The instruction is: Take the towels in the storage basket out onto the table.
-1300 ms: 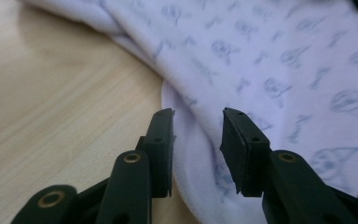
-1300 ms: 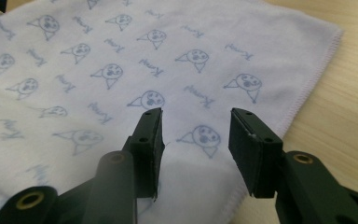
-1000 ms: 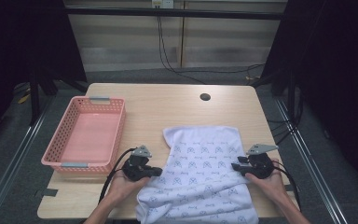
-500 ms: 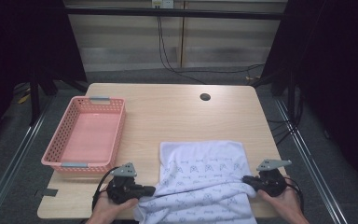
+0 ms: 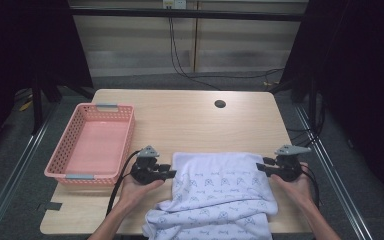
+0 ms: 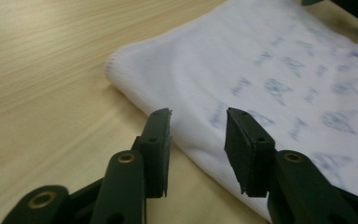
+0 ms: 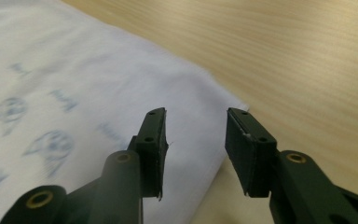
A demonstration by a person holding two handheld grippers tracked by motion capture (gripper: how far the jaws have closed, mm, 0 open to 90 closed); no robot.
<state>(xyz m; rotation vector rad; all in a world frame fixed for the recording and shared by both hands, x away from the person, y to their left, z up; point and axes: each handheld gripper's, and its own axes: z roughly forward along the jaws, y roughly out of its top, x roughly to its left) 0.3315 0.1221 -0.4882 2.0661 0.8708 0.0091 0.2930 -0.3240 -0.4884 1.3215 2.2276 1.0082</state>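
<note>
A white cloth [image 5: 220, 190] with a blue print lies folded on the wooden table [image 5: 190, 120], its near part hanging over the front edge. My left gripper [image 5: 172, 173] rests at the fold's left end and my right gripper [image 5: 259, 167] at its right end, both pointing inward. Both pairs of jaws have just been opening. In the left gripper view the left gripper [image 6: 198, 123] stands open just above the cloth's edge [image 6: 270, 70], pinching nothing. The right gripper [image 7: 196, 123] is likewise open over the cloth's corner [image 7: 74, 84].
A pink plastic basket [image 5: 60, 150] stands at the table's left side, close to my left hand. A round cable hole [image 5: 220, 104] sits in the far part of the tabletop. Bare wood stretches beyond the cloth. Dark curtains and floor rails flank the table.
The cloth's far part was pulled back toward the person, then laid down as a fold. Both hands moved forward again and both grippers let go of the cloth.
</note>
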